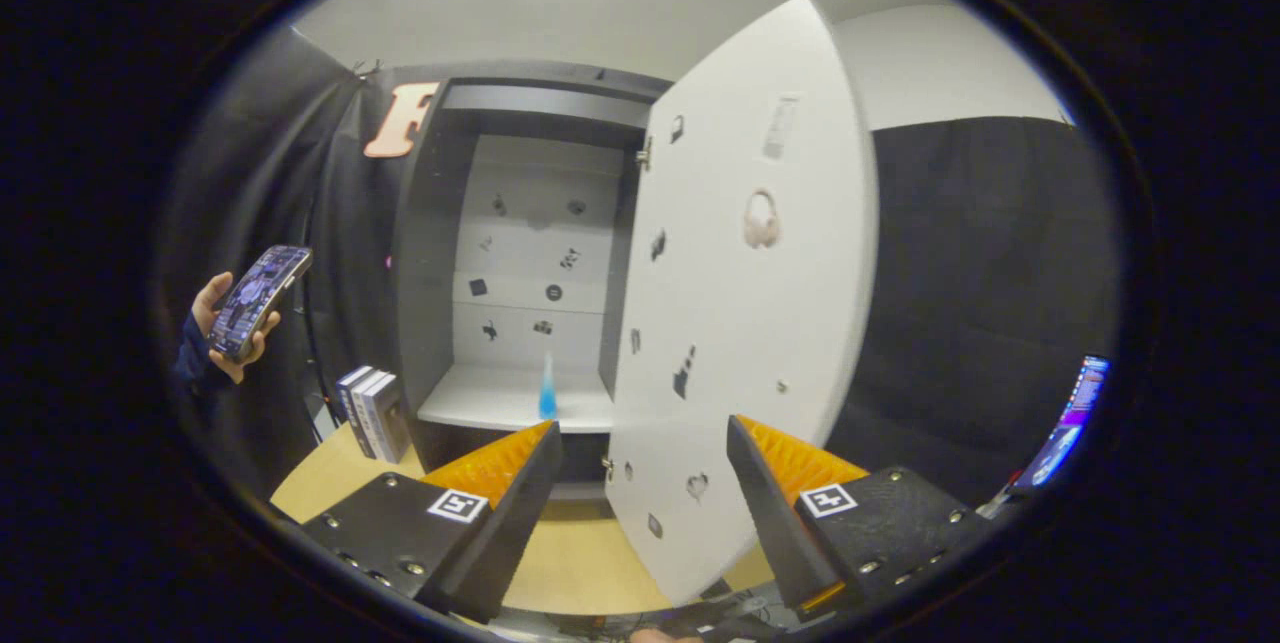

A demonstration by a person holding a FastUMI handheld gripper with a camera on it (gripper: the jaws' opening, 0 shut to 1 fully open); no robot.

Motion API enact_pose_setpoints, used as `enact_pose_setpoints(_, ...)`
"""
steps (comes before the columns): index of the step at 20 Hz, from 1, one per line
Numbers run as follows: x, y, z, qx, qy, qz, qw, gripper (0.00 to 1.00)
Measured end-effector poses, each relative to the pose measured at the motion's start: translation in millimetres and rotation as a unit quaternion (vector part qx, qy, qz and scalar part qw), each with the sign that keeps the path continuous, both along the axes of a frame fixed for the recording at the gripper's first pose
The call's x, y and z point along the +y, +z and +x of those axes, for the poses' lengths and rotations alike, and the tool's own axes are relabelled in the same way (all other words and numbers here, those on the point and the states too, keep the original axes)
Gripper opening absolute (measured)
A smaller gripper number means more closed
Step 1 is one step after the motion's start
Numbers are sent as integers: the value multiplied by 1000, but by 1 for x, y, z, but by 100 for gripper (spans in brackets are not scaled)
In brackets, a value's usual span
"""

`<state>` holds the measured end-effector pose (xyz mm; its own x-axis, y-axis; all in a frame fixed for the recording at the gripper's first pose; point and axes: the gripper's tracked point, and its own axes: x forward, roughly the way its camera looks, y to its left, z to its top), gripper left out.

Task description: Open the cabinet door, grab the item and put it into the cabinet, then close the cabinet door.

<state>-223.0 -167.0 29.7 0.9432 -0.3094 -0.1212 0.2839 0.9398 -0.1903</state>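
Your gripper (640,483) has its 2 fingers spread wide with nothing between them, and the lower edge of the open cabinet door (745,303) stands in the gap just ahead. Beyond the fingers, the blue bottle (547,389) stands upright on the cabinet (430,253) shelf. Beside the cabinet, 3 boxes (372,411) sit on the wooden table (320,478), and a hand (215,323) holds a phone (258,301).

Off to your left a hand (205,308) holds up a phone (258,300); below it, three books (374,413) stand upright on the wooden table (320,483).
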Motion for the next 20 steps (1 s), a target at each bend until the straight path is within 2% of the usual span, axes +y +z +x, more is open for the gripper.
enact_pose_setpoints(3,-33,-8,-43,21,-46,-2,999,97)
enact_pose_setpoints(7,-94,-26,-77,67,-115,-31,991,98)
enact_pose_setpoints(9,-137,-25,-80,71,-170,-45,982,98)
enact_pose_setpoints(11,-167,-21,-75,50,-207,-29,977,98)
enact_pose_setpoints(12,-175,-22,-69,37,-212,-15,976,98)
enact_pose_setpoints(14,-175,-23,-52,23,-197,11,980,98)
enact_pose_setpoints(20,-163,-17,5,3,-142,21,990,98)
